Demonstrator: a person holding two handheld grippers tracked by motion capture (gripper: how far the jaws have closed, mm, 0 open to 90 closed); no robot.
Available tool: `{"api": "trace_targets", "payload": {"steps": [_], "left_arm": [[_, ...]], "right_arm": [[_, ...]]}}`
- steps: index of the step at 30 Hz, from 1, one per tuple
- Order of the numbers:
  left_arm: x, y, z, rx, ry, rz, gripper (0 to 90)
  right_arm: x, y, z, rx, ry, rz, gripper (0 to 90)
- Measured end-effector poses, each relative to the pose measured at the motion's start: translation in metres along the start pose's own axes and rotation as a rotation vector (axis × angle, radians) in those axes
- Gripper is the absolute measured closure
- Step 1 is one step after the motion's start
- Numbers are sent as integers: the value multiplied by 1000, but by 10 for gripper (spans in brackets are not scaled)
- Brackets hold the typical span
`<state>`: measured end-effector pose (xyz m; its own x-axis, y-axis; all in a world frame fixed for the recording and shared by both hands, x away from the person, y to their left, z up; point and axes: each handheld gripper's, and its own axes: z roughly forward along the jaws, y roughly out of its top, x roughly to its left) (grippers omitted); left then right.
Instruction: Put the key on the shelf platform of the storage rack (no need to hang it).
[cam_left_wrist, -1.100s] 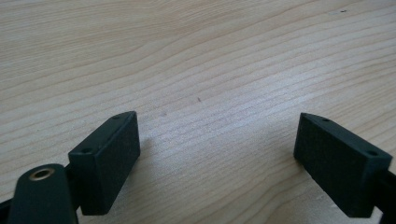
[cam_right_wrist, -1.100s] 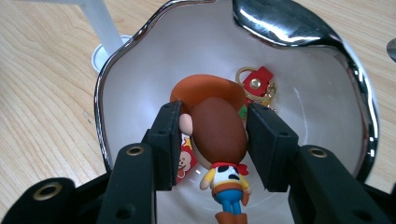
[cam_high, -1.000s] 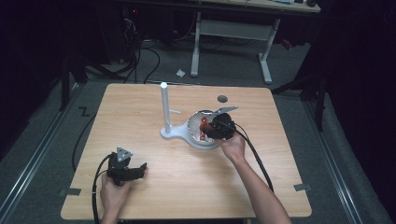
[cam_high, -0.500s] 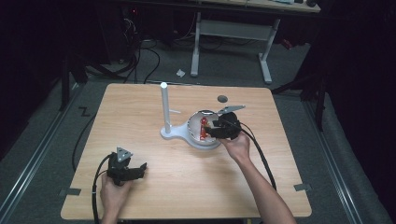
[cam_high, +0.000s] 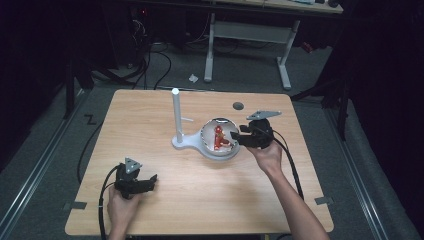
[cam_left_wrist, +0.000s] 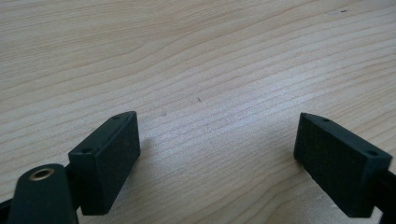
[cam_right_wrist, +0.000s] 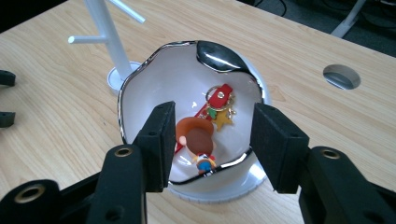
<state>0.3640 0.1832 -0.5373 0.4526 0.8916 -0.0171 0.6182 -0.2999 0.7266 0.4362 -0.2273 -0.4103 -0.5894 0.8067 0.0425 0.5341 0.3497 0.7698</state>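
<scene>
Keychain (cam_right_wrist: 205, 135) sits untouched in bowl (cam_right_wrist: 154, 88) as right gripper (cam_right_wrist: 212, 140) hovers above with jaws wide, left gripper (cam_left_wrist: 215, 154) idle, wide, on worktop (cam_left_wrist: 196, 56), grab apparently yet to come.

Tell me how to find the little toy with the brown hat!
Look at the wooden table and find the white stand with a tall pole near its middle. Next to that pole sits a white bowl with a shiny silver rim. The toy lies inside it, a small figure with a brown hat on a red strap with a gold star, right in front of the open right gripper.
</scene>
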Motion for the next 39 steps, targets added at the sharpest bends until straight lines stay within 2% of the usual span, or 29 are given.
{"api": "trace_targets", "payload": {"steps": [6, 23, 28, 39], "left_arm": [[0, 0, 0, 0, 0, 0, 148], [0, 0, 0, 0, 0, 0, 149], [0, 0, 0, 0, 0, 0, 149], [0, 0, 0, -1, 1, 0, 149]], "right_arm": [[-6, -5, -19, -32, -7, 12, 536], [-21, -23, -63, -84, -38, 67, 509], [-29, -32, -74, -101, -45, 104, 508], [-32, -38, -96, -137, -61, 107, 504]]}}
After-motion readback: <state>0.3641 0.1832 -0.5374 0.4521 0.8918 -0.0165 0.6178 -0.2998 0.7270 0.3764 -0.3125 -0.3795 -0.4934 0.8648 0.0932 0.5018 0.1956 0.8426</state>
